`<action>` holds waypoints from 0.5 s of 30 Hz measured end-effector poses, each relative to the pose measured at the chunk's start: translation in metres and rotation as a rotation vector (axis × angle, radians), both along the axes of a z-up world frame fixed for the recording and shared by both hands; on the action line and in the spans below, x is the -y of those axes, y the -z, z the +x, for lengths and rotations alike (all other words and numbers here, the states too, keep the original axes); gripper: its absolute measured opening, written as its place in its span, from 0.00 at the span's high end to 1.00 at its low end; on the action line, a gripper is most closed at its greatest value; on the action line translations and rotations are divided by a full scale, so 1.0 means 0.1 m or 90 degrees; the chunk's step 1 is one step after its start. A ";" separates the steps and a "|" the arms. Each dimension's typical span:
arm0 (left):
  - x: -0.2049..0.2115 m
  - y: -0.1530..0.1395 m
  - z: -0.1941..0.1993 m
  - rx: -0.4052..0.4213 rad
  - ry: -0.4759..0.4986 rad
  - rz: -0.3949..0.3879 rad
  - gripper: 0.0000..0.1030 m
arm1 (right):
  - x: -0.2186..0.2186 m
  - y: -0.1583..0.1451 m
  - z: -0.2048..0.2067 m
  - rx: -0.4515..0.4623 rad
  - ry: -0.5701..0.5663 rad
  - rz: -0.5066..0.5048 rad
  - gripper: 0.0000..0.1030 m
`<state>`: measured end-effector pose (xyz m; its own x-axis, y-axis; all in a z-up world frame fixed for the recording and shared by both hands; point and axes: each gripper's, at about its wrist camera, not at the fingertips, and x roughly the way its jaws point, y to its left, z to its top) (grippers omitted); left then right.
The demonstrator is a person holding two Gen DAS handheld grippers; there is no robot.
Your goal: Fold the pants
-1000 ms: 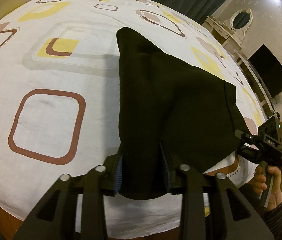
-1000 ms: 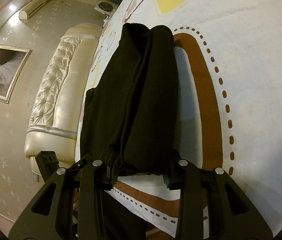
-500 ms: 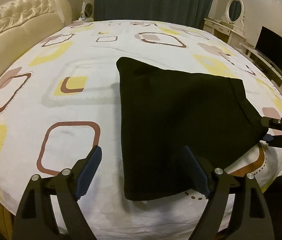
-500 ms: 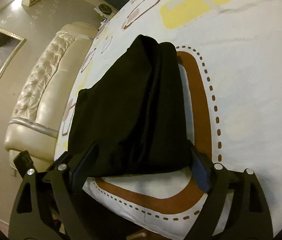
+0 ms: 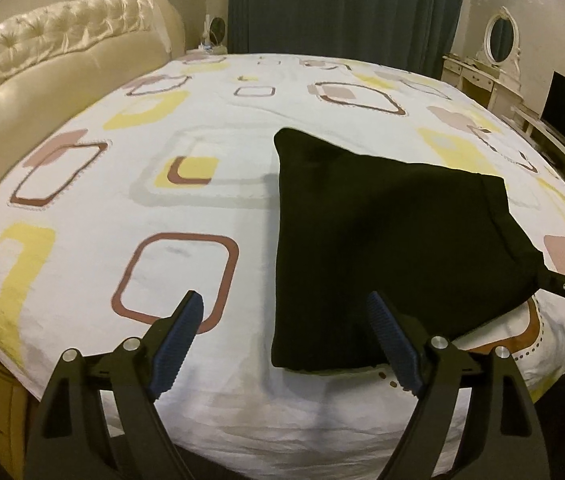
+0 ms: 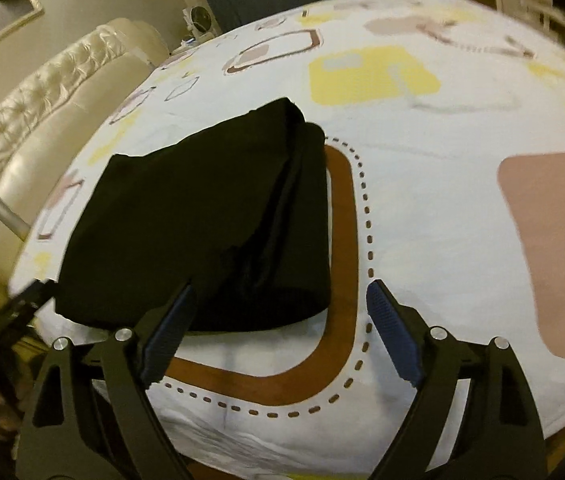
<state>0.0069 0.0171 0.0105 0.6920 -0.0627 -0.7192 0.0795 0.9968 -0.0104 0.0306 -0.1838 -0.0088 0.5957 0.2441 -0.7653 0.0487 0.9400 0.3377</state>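
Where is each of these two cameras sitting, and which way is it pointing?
Left wrist: on the left gripper, looking across the bed toward the curtain; its open fingers show, and the right gripper's tip at the right edge.
Right wrist: on the right gripper, facing the headboard; its open fingers show.
Shared: the folded black pants, lying ungripped.

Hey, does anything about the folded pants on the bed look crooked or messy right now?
Slightly. The black pants lie folded on the patterned bedsheet, but the bundle is lopsided: one far corner juts out to a point, so it is not a neat rectangle. In the right wrist view, layers along the right edge gape unevenly. Both grippers are open and clear of it.
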 end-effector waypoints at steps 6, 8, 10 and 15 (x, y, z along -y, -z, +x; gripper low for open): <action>0.10 -0.13 -0.12 0.024 0.000 0.024 0.19 | -0.11 -0.05 -0.15 0.036 0.012 -0.062 0.16; 0.12 -0.14 -0.14 0.027 0.000 0.031 0.19 | -0.14 -0.05 -0.19 0.040 0.017 -0.071 0.16; 0.14 -0.16 -0.18 0.030 -0.001 0.038 0.19 | -0.17 -0.06 -0.23 0.045 0.020 -0.082 0.16; 0.13 -0.16 -0.23 0.028 -0.007 0.027 0.16 | -0.28 -0.09 -0.26 0.060 0.005 -0.115 0.15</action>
<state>-0.0164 0.0038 0.0266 0.7236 -0.0244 -0.6898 0.0676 0.9971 0.0356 0.0041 -0.1563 0.0003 0.6682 0.1024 -0.7369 0.0331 0.9854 0.1670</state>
